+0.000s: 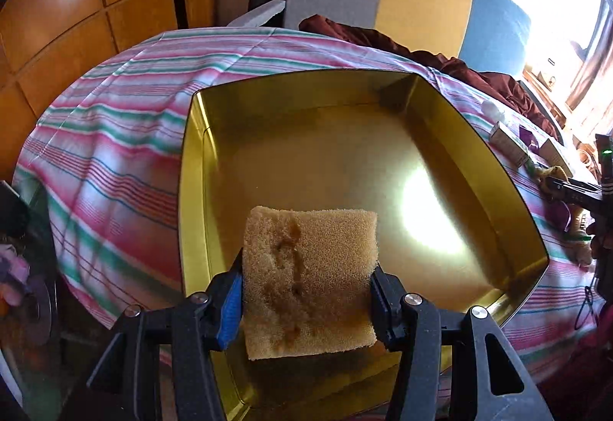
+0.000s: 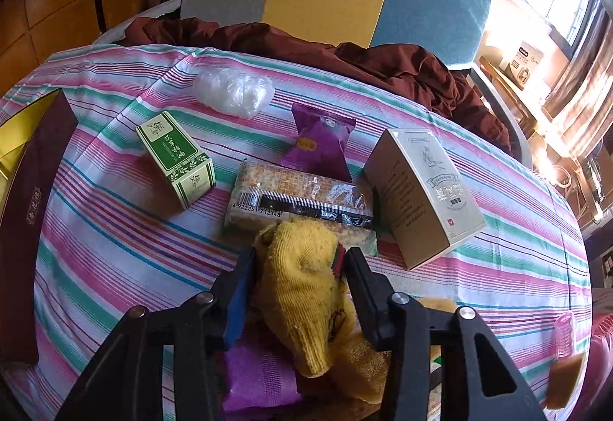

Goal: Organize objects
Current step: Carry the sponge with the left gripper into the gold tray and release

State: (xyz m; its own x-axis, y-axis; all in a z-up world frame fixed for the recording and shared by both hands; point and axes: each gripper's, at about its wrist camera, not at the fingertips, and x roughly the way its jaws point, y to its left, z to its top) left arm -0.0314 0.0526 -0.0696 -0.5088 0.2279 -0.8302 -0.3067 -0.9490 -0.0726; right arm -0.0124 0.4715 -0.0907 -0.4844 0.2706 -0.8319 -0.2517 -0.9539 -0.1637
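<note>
**Sponge over the tin, cloth in the other jaws**

Your left gripper is clamped on the tan sponge, pads pressing into both of its edges. The sponge hangs over the near end of the gold tin, whose bare floor stretches ahead of the fingers. Let go here and it should fall inside; release while sliding sideways and it may catch the near wall or tip out onto the striped cloth.

Your right gripper has its jaws drawn in against the yellow towel, apparently pinching it. Risk: the towel is limp and bunched, so a shallow pinch could slip. Just ahead of the fingertips lies the clear snack pack, with the white box ahead to the right; a trailing fold could drag them.
</note>
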